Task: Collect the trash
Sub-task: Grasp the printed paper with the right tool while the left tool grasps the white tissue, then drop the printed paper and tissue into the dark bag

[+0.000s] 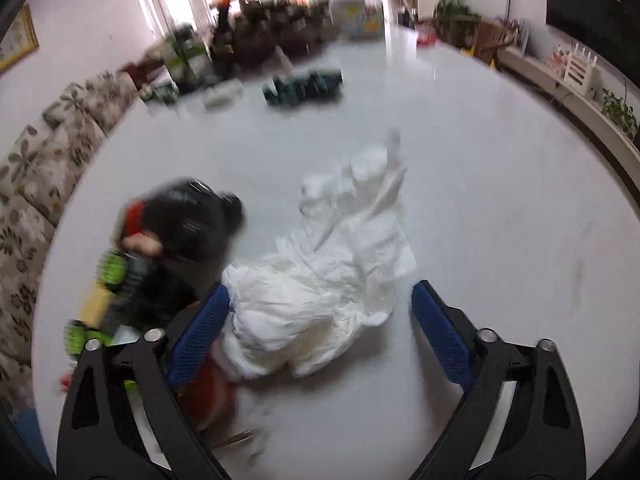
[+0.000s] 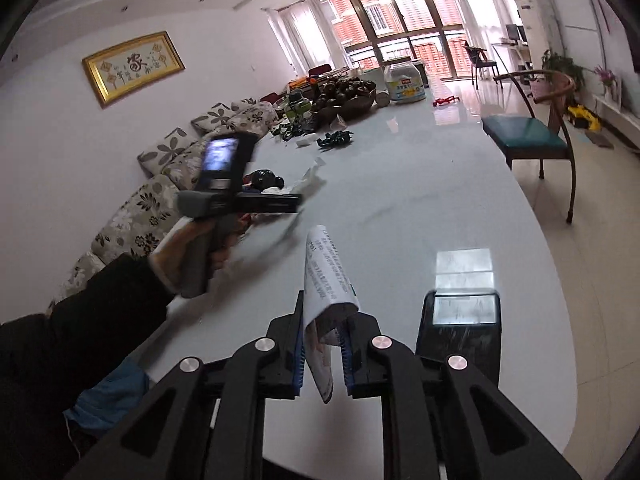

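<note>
A crumpled white tissue pile [image 1: 320,280] lies on the white table [image 1: 480,200], and it also shows in the right wrist view as the tissue pile [image 2: 298,184]. My left gripper [image 1: 320,316] is open around its near end; the left blue pad [image 1: 204,328] is against the tissue and the right pad stands clear of it. My right gripper [image 2: 324,344] is shut on a folded printed paper [image 2: 326,276], held above the table. The right wrist view shows a hand holding the left gripper [image 2: 288,208], blurred, low over the trash.
Beside the tissue sit a black bag-like lump [image 1: 188,220] and a toy with green wheels [image 1: 114,270]. A phone [image 2: 460,320] lies right of my right gripper. Bottles, a fruit bowl [image 2: 348,98] and a tub crowd the far end. A chair [image 2: 528,136] stands at the right.
</note>
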### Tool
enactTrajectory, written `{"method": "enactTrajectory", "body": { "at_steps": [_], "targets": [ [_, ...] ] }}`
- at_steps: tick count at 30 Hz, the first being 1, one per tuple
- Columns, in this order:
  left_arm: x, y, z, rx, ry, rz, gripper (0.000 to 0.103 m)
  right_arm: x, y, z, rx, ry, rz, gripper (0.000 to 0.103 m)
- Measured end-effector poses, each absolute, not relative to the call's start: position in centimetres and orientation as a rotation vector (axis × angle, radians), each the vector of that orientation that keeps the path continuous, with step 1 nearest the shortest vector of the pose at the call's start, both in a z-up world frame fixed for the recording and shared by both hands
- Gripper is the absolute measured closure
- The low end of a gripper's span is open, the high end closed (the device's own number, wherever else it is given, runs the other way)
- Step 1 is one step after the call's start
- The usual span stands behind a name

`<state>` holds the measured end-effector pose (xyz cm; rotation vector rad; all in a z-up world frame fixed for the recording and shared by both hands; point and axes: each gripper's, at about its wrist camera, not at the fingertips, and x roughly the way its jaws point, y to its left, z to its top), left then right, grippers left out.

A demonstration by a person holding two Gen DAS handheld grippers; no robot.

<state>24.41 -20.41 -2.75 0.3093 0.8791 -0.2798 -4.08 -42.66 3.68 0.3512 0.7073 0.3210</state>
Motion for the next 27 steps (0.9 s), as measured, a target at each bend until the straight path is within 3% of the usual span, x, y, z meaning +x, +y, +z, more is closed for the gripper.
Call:
{"method": "enactTrajectory", "body": {
  "at_steps": [1,2,3,5,9,13,19,25,27],
  "targets": [
    [24.1,-20.5,-2.8,0.325,0.861,-0.273,0.046,-4.2,-42.6,3.6,0.362,0.699,0.330,0.087],
    [23.6,-20.5,-2.6,0.344,0.852,-0.264,0.065,-4.3,-42.5,3.6,0.368,0.691,0.337,0.087],
    [23.4,-20.2,-2.0,0.322,0.861,-0.287,0.069,-4.2,-42.3,3.7,0.373,0.683,0.344,0.087],
    [20.9,-18.3,0.1,0.181,0.824,-0.421,0.070,-4.3,-41.4,4.0,0.367,0.666,0.364,0.087],
    [9.0,-13.9,5.6,0.158,0.624,-0.561,0.070,-5.8,-38.5,5.0,0.355,0.636,0.445,0.087],
    [-4.2,-7.5,6.2,0.228,0.525,-0.610,0.070,-8.5,-34.8,5.0,0.335,0.652,0.531,0.087],
    [-15.6,-0.9,-1.1,0.359,0.645,-0.592,0.069,-14.3,-27.7,1.1,0.250,0.788,0.648,0.087],
    [-13.0,1.6,-14.4,0.347,1.011,-0.545,0.068,-14.8,-23.2,-9.5,0.182,1.093,0.626,0.087],
    [-11.3,1.4,-18.0,0.328,1.105,-0.530,0.063,-13.5,-22.3,-13.7,0.166,1.198,0.614,0.087]
  ]
}}
